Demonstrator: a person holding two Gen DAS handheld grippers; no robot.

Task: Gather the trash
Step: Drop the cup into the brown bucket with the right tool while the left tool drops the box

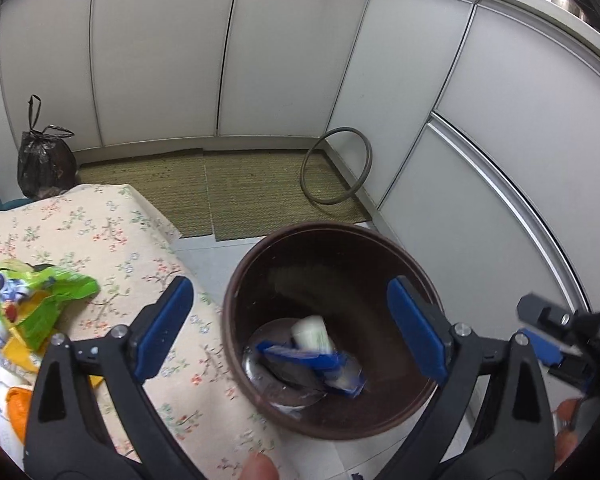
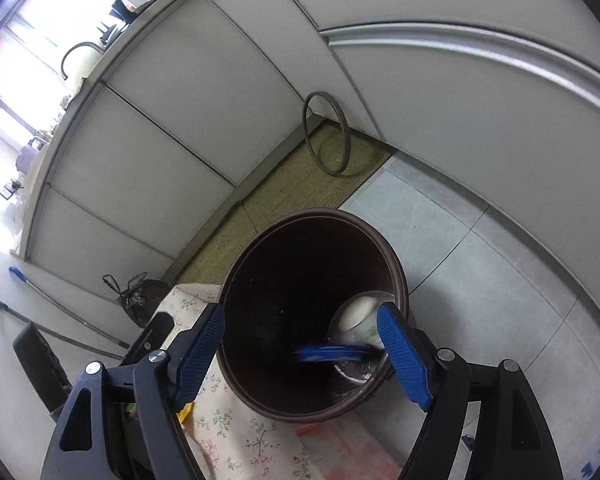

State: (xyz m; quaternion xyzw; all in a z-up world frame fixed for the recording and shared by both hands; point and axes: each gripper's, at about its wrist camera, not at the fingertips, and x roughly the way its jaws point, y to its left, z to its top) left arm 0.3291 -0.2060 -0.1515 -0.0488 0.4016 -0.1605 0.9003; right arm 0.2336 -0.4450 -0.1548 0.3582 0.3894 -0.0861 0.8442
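Green crinkled snack wrapper [image 1: 40, 292] lies on the floral-clothed desk [image 1: 112, 240]. Beside it, both the left hand-held gripper [image 1: 292, 330] and right hand-held gripper [image 2: 302, 354] gape wide, empty, over the round brown plastic bin [image 1: 236, 280] holding a blue-and-white wrapper [image 1: 320, 362].

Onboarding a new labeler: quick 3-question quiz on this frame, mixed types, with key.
1. True or false: the left gripper holds a wrapper.
2. The brown bin stands: A) on the table, B) on the floor beside the floral table, C) on the mat.
3. Fill in: the green wrapper lies on the ____.

Key: 1 false, both grippers open, right gripper too; 2 B; 3 table.
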